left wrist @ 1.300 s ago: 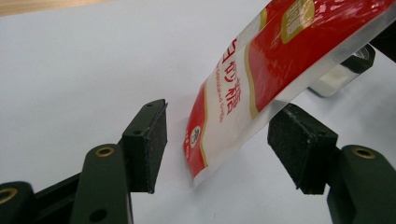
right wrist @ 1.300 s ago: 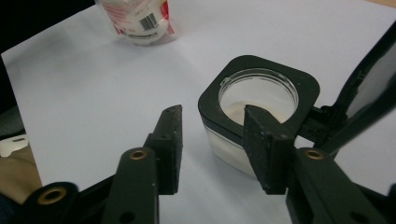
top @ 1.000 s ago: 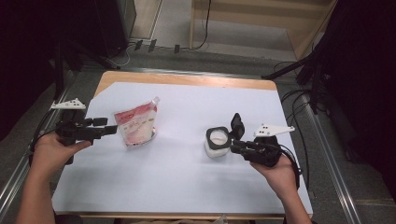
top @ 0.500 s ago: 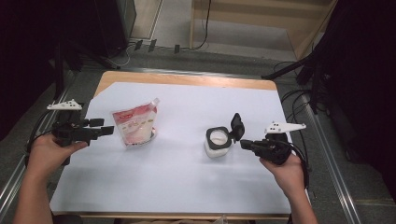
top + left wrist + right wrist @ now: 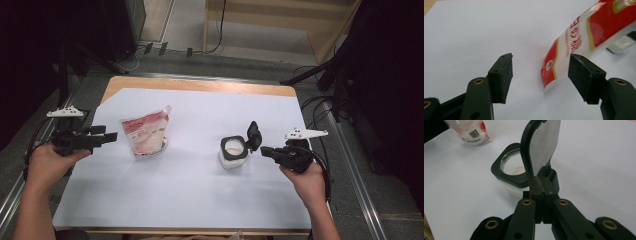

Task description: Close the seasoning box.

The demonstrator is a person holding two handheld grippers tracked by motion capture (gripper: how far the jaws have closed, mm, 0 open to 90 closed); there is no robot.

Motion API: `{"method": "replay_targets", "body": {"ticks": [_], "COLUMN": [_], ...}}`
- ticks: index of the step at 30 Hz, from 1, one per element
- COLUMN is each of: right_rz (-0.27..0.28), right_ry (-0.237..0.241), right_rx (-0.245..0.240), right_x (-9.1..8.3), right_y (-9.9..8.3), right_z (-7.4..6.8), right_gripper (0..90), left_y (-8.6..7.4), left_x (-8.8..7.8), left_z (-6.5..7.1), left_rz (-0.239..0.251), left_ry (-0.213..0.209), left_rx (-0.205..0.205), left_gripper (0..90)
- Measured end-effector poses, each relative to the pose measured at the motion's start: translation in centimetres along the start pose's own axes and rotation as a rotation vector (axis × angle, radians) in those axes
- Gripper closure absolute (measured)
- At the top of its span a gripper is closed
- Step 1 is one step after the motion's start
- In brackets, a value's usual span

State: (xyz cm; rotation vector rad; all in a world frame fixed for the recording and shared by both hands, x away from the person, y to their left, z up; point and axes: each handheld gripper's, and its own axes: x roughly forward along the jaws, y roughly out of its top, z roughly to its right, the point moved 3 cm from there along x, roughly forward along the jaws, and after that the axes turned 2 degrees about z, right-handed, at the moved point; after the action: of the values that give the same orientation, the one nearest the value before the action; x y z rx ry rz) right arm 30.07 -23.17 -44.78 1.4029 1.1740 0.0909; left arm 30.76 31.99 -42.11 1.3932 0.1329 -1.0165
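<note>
While its black lid (image 5: 541, 145) stands up, the glass jar (image 5: 233, 152) – white powder inside – sits by the closed right hand-held gripper (image 5: 265, 150).

Your jar (image 5: 233, 153) stands upright right of centre on the bench: square, clear-walled, black collar, white powder inside, its black flip lid (image 5: 253, 136) hinged open and standing nearly vertical on the right side. Your pouch (image 5: 145, 135) lies flat left of centre, well apart from the jar: red-and-white with clear panels, its spout corner toward the far edge.
</note>
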Motion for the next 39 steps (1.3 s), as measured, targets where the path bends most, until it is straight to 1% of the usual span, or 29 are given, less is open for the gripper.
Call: {"method": "replay_targets", "body": {"ticks": [2, 3, 5, 6, 7, 11, 13, 14, 17, 20, 23, 25, 29, 31, 32, 39], "right_rz": [-0.004, -0.004, 0.000, 0.007, 0.007, 0.018, 0.020, 0.025, 0.021, 0.017, 0.019, 0.018, 0.025, 0.026, 0.027, 0.026], "right_ry": [-0.006, -0.006, -0.009, -0.009, -0.009, -0.007, -0.012, -0.013, -0.023, -0.033, -0.040, -0.043, -0.041, -0.039, -0.035, -0.040], "right_rx": [-0.002, -0.002, -0.005, 0.001, 0.001, 0.011, 0.013, 0.015, 0.022, 0.034, 0.035, 0.033, 0.033, 0.030, 0.024, 0.016], "right_x": [0.2, 0.2, 0.3, 0.5, 0.5, 1.2, 1.5, 1.8, 2.0, 2.2, 2.3, 2.3, 2.5, 2.5, 2.7, 2.7], "right_y": [0.0, 0.0, 0.0, 0.2, 0.2, 0.5, 0.6, 0.8, 0.8, 0.7, 0.7, 0.7, 0.8, 0.8, 0.8, 0.9], "right_z": [0.1, 0.1, 0.1, 0.2, 0.2, 0.6, 0.6, 0.6, 0.6, 0.5, 0.4, 0.4, 0.3, 0.1, 0.0, -0.2], "right_gripper": [90.0, 90.0, 90.0, 90.0, 90.0, 90.0, 90.0, 90.0, 90.0, 90.0, 90.0, 90.0, 90.0, 90.0, 90.0, 90.0], "left_y": [0.0, 0.0, 0.0, 0.0, 0.0, 0.0, 0.0, 0.0, 0.0, 0.0, 0.0, 0.1, 0.0, 0.0, 0.0, 0.0], "left_x": [0.3, 0.4, 0.9, 1.0, 1.3, 1.9, 2.2, 2.5, 2.5, 2.6, 2.6, 2.6, 2.7, 2.8, 2.9, 2.8], "left_z": [-0.2, -0.3, -0.4, -0.4, -0.4, 0.0, 0.1, 0.2, 0.2, 0.4, 0.4, 0.3, 0.4, 0.4, 0.5, 0.4], "left_rz": [-0.004, -0.010, -0.007, -0.005, 0.010, -0.003, -0.008, -0.015, -0.023, -0.022, -0.020, -0.020, -0.024, -0.028, -0.027, -0.025], "left_ry": [0.004, 0.015, 0.025, 0.022, 0.023, 0.013, 0.020, 0.024, 0.022, 0.016, 0.016, 0.015, 0.012, 0.014, 0.012, 0.014], "left_rx": [0.002, 0.002, -0.009, -0.007, -0.009, 0.012, 0.010, 0.015, 0.021, 0.027, 0.028, 0.032, 0.027, 0.030, 0.028, 0.027], "left_gripper": [37.5, 37.5, 37.9, 37.8, 37.8, 37.6, 37.5, 37.5, 37.5, 37.6, 37.6, 37.5, 37.5, 37.4, 37.4, 37.4]}}
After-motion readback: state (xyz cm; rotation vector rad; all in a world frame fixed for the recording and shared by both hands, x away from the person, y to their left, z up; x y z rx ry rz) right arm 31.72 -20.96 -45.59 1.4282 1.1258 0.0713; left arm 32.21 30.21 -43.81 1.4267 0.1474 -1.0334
